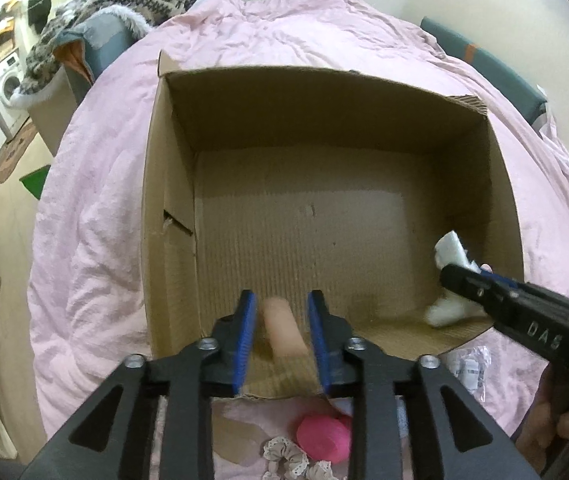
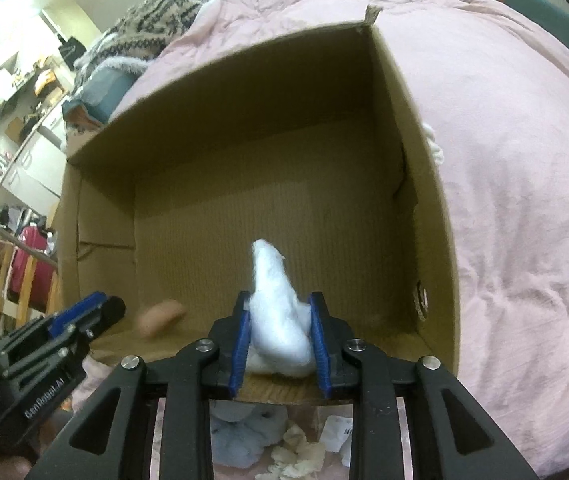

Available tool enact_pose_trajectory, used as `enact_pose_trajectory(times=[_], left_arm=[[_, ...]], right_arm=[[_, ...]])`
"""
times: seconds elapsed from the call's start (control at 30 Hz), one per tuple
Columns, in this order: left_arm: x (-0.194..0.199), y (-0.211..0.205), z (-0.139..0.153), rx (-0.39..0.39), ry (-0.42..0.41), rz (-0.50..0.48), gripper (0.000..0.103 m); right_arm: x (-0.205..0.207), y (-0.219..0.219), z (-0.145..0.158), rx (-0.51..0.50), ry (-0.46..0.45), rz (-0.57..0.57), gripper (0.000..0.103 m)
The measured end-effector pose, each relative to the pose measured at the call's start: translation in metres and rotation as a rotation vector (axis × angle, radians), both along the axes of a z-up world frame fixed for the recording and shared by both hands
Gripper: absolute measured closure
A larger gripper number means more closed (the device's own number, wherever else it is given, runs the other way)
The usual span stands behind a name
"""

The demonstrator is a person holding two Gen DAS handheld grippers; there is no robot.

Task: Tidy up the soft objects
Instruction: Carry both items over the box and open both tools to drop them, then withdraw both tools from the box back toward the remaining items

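Scrunchie [image 1: 284,458] and a pink ball [image 1: 324,436] lay nearest, on the quilt [image 1: 96,240] just outside the near rim of the box [image 1: 172,280], with a grey plush [image 2: 240,432], some cream scraps [image 2: 300,458] and a white packet [image 1: 468,368] also on that side. These looked like the soft things not yet packed.

Over the near rim, the left gripper [image 1: 282,320] had its jaws spread, with a peach roll [image 1: 282,332] lying loose between the blue pads on the box floor, neither pad pressing it. The right gripper [image 2: 280,328], toward the box's right wall, had white fluff [image 2: 278,312] between its pads; the pads met its sides, so it seemed lightly pinched, though the hold looked slack.

Beyond them the box floor was bare up to the far wall. Past the far wall the quilt rose, and a striped knit [image 1: 124,4] lay heaped beyond the box's far left corner.

The risks, as I judged them: the roll lay close to the near rim and, being round, could roll or be dragged along if a pad caught it on the way out. The fluff could cling to the ribbed pads and come back out of the box. Both grippers worked near together, so a knock between them, or against the near rim, might shove the light box across the soft quilt.
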State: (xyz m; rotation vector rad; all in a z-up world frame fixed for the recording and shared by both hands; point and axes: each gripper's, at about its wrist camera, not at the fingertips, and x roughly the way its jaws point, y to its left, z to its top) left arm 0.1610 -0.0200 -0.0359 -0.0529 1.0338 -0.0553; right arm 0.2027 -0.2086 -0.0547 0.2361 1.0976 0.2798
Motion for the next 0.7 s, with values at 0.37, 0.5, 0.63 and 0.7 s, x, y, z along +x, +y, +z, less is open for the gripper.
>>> enact_pose_trajectory(times=[0.37, 0.5, 0.63, 0.7], left_arm=[[-0.018, 0.006, 0.02, 0.029, -0.083, -0.008, 0.029], [-0.027, 0.022, 0.032, 0.013, -0.09, 0.027, 0.029], [-0.04, 0.044, 0.041, -0.029, -0.09, 0.095, 0.029], [-0.046, 0.052, 0.041, -0.047, -0.077, 0.12, 0.029]], right_arm=[[-0.007, -0.022, 0.026, 0.028, -0.102, -0.077, 0.03], [-0.014, -0.03, 0.027, 0.052, -0.073, -0.086, 0.03], [-0.028, -0.029, 0.034, 0.018, -0.083, -0.057, 0.03], [-0.035, -0.03, 0.039, 0.015, -0.096, -0.048, 0.03]])
